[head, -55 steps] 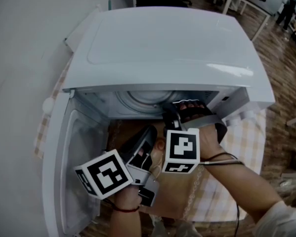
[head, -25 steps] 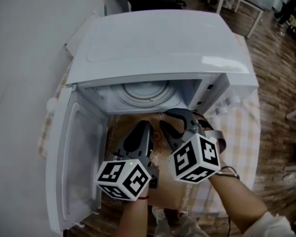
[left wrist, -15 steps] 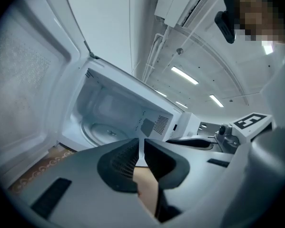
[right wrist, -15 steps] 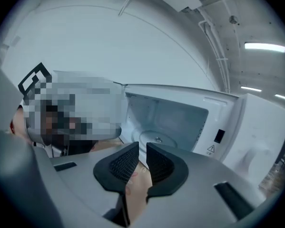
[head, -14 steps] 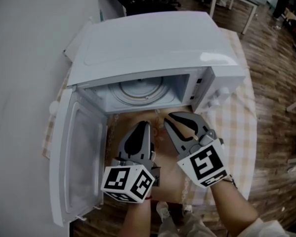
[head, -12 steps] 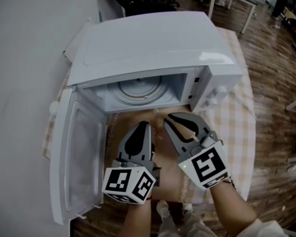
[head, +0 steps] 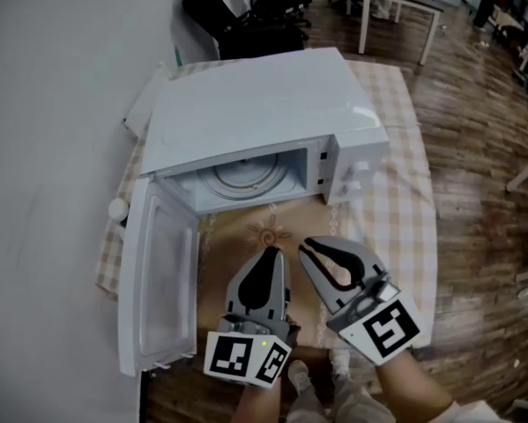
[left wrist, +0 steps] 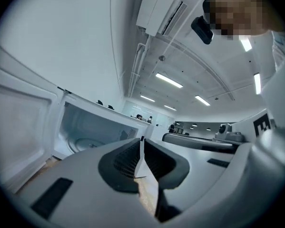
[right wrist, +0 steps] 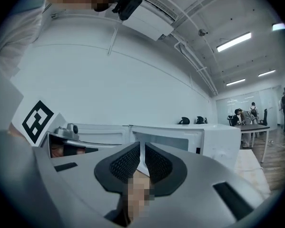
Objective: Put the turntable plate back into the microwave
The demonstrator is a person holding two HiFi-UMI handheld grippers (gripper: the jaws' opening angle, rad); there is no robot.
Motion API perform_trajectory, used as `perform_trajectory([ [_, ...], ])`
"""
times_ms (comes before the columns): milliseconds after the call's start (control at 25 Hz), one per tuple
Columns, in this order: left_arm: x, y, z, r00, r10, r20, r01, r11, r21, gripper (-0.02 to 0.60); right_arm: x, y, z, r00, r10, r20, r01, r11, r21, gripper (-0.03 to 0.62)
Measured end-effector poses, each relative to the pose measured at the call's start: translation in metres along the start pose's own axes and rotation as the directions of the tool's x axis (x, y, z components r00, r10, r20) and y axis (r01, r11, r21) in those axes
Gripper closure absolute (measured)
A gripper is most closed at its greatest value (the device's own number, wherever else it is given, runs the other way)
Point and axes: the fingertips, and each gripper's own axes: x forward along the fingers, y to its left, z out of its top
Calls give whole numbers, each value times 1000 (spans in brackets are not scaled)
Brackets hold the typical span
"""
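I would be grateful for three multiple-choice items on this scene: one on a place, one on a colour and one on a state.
1. Where is the turntable plate in relation to the microwave?
A. On the cloth in front of it
B. Inside its cavity
C. On top of it

2. What colour is the microwave's casing?
A. Black
B. Red
C. White

3. How does the microwave's door stand?
A. Swung wide open
B. Shut
C. Taken off and laid flat

Answers:
1 B: the head view shows the round plate lying on the cavity floor.
2 C: the top and sides are plain white.
3 A: the door hangs out from the left edge of the opening, leaving the cavity open to view.
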Motion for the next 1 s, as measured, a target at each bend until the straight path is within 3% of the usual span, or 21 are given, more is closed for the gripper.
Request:
perform_trajectory([
  [440, -60, -66, 35, 998, -58, 11, 58, 998, 22, 554, -79, 22, 49, 1000, -6, 9, 6, 1000, 29, 539],
  [680, -102, -111, 49, 991, -130, -23, 131, 990, 44, 554, -134, 50, 68, 998, 34, -46, -30, 997, 75, 539],
  [1000, -137, -164, 83, 974, -224, -18, 225, 971, 84, 554, -191, 71, 107, 998, 60, -18, -57, 989, 139, 539],
])
